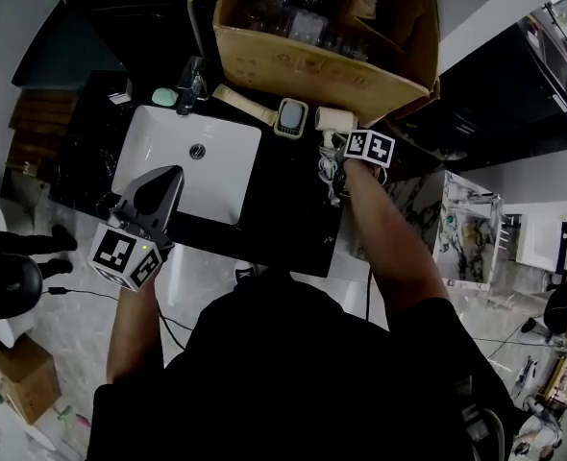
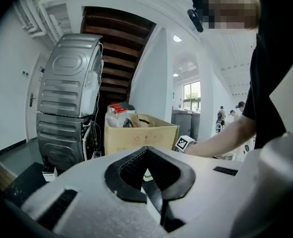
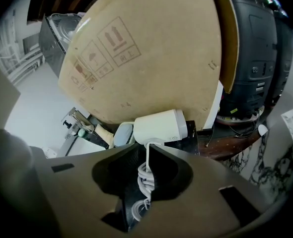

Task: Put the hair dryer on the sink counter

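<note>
The left tongs (image 2: 146, 152) are closed on nothing and hang over the front edge of the counter (image 1: 288, 205), by the basin (image 1: 216, 176); keep them clear. The hair dryer (image 3: 161, 127) seems to rest at the back right corner, against the cardboard box (image 3: 146, 58). The right tongs (image 3: 147, 155) pinch only its coiled cord (image 3: 144, 180), 1 loose bundle that could unwind. Lift slowly, or regrip nearer the body, then set it flat on bare counter right of the basin.

The person wears a black short-sleeved shirt (image 1: 293, 373); behind each grey hand-held gripper (image 1: 168, 179) sits a black-and-white marker cube (image 1: 125, 255).
</note>
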The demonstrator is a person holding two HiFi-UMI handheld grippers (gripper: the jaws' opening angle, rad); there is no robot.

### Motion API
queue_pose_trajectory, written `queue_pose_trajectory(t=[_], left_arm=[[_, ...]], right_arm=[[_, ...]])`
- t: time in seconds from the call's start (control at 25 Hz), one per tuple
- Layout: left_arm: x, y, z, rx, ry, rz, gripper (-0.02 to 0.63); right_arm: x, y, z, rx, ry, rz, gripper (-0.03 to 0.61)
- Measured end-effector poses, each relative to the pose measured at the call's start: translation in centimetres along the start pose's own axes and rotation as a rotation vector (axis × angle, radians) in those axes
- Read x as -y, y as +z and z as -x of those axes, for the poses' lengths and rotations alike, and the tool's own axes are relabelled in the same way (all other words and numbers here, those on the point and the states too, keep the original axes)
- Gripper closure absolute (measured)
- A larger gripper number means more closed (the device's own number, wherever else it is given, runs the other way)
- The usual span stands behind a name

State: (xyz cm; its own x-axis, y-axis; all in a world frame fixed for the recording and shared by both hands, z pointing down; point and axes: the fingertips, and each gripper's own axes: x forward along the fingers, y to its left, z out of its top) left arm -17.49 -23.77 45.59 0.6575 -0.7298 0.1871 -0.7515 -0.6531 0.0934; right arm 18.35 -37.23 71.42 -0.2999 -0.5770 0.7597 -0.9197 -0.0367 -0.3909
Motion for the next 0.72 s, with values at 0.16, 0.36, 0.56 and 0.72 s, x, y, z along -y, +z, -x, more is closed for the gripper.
queue_pose_trajectory(t=[0.16,0.36,0.56,0.72], left_arm=[[0.5,0.4,1.2,0.002,0.002,-0.006,0.6],[1.3,0.6,2.6,0.014,-0.007,-0.025,0.6],[2.6,0.6,3.7,0.016,-0.023,-0.034,0.6],[3.2,1.0,4.3,0.024,-0.036,-0.043,0.601]], right_arm=[[-0.3,-0.1,1.9,0.025,0.007,-0.009,0.523],[-0.8,-0.5,4.1,0.06,0.021,-0.018,0.545],[-1.5,-1.4,6.8,0.093,0.038,-0.018,0.554],[-2.4,-1.5,9.0,0.123,0.063,-0.019,0.558]])
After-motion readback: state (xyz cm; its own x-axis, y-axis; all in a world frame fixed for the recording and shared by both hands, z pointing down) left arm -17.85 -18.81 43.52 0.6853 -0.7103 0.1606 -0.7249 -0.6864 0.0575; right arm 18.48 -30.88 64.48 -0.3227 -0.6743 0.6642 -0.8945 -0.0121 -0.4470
